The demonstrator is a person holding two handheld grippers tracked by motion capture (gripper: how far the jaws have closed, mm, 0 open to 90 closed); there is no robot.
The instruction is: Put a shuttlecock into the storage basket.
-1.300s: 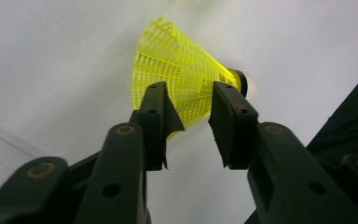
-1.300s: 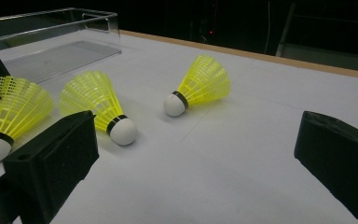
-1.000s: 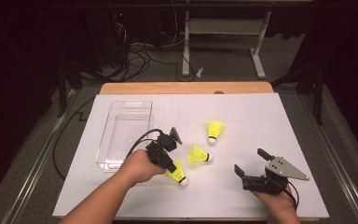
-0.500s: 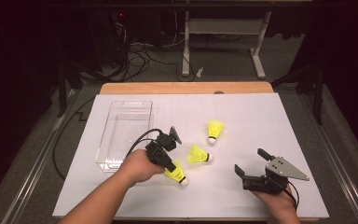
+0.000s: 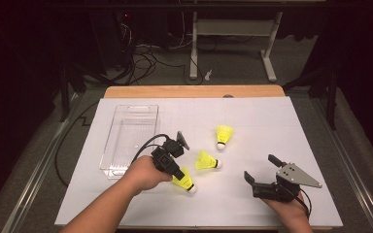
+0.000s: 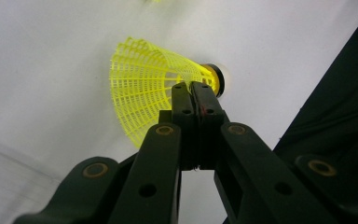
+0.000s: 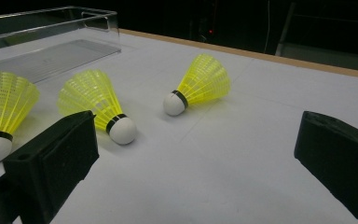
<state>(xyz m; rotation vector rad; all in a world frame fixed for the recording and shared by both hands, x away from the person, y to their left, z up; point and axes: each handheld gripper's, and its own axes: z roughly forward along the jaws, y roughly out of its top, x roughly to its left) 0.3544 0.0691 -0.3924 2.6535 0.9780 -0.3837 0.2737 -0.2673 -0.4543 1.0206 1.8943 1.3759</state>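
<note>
Little has shifted over the last second: both hands and all three shuttlecocks lie where they did, the left gripper [image 5: 182,175] staying clamped low at the near shuttlecock [image 5: 185,181]. Across the white table [image 5: 272,121] the clear plastic tray [image 5: 128,141] sits empty at the left, well apart from the right gripper [image 5: 264,170], which rests near the front edge with its jaws spread wide and nothing between them. The step in hand looks like the grasp of the near shuttlecock, presumably to carry it to the tray; the next move calls for a lift without crushing the skirt, then a swing left and back over the tray's rim. From the left gripper view the jaws are pressed together on the yellow mesh skirt of that shuttlecock [image 6: 144,93], close to its cork, a detail the hand hides from above. The right gripper view gives the side-on lie of the middle shuttlecock [image 7: 98,109] and the far shuttlecock [image 7: 198,84], both on their sides, corks toward the camera, apart from each other.
</note>
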